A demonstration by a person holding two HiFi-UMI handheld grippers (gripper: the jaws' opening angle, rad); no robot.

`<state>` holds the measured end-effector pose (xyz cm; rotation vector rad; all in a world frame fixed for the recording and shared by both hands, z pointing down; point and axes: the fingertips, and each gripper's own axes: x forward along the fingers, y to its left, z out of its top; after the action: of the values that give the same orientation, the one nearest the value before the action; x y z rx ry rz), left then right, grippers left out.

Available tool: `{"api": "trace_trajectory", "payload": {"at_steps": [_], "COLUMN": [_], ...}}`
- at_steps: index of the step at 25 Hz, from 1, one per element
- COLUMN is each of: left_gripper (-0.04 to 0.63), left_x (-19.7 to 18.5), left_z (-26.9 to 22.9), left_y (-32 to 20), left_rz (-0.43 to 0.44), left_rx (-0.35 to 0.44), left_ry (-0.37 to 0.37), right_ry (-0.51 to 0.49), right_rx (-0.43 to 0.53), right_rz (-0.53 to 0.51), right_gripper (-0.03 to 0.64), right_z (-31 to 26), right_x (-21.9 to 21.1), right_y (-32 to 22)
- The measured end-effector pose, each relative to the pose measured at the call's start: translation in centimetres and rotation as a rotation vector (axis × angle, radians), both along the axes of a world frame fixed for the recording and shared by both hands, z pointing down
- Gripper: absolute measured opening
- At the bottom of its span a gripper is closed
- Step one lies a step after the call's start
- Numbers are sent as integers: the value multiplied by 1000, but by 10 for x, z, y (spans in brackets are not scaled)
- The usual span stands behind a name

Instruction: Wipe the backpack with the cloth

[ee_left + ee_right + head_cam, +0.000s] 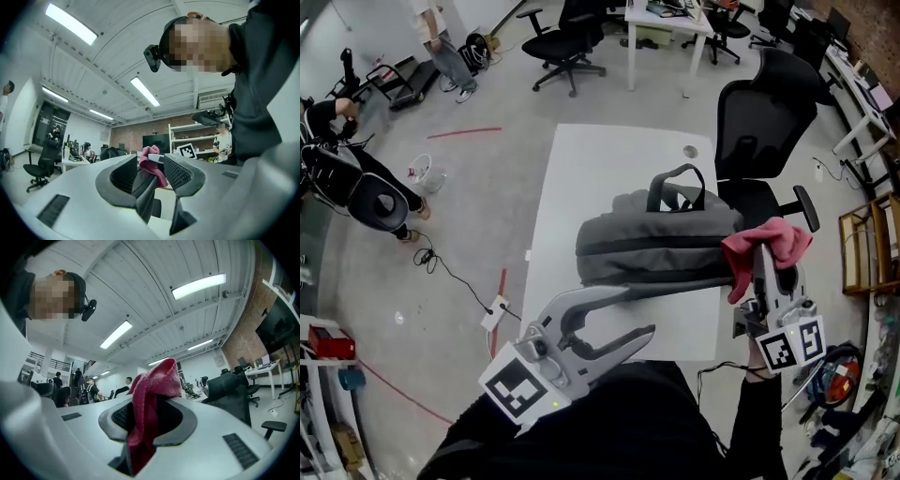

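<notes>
Left claw (639, 311): low at the near-left corner of the backpack (656, 246), pointing across along its near edge. Jaws stand apart. In the left gripper view a dark strap-like fold of the bag runs up the gap between them. Pads biting on it or just straddling it: can't confirm from either view. Treat it as the steadying side.

Backpack: grey, on the white bench (581, 178), long side toward the person, carry handle (677, 183) on the far side. A dark band runs along its length.

Right claw (152, 412): clenched on the red cloth (769, 242). Pads pinch a fold, with one lobe bunched above the tips and a tail hanging below. It sits at the bag's right end. The cloth overlaps that end in the head view; touching or just off, I can't tell.

Step in hand, my read: get the cloth onto the fabric and start the stroke. To do it well:
- Lead with the loose lobe, not the claw tips, since hard tips will likely snag seams.
- Tilt the right claw down so the cloth lies flat on the panel.
- Stroke right to left, toward the left claw, so the bag is pushed into its support, not off the bench.
- Use light pressure; a soft bag will probably cave or slide.
- Keep the pinch tight, because a narrow fold could drag out.
- Hold the left claw out of the stroke path.
</notes>
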<state>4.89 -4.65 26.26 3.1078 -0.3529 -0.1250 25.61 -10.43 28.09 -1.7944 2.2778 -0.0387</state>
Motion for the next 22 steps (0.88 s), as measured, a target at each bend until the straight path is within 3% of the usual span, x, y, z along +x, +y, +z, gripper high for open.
{"api": "trace_trajectory", "payload": {"at_steps": [4, 9, 14, 19, 22], "left_gripper": [187, 187, 187, 187, 187], "left_x": [53, 114, 135, 145, 149], "left_z": [11, 36, 71, 86, 89], "left_y": [14, 27, 35, 45, 48], "left_rz": [-61, -173, -286, -333, -345], "left_rx": [-125, -178, -257, -303, -316], "left_ry": [-2, -55, -136, -169, -171], "right_ry": [-30, -128, -217, -196, -247], "right_rx": [-40, -96, -255, -401, -480], "right_rz": [-113, -213, -211, -240, -253], "right_gripper": [97, 97, 97, 97, 97], "right_z": [23, 81, 169, 251, 293], "right_x": [14, 45, 76, 74, 68], "right_y": [-20, -31, -39, -53, -64]}}
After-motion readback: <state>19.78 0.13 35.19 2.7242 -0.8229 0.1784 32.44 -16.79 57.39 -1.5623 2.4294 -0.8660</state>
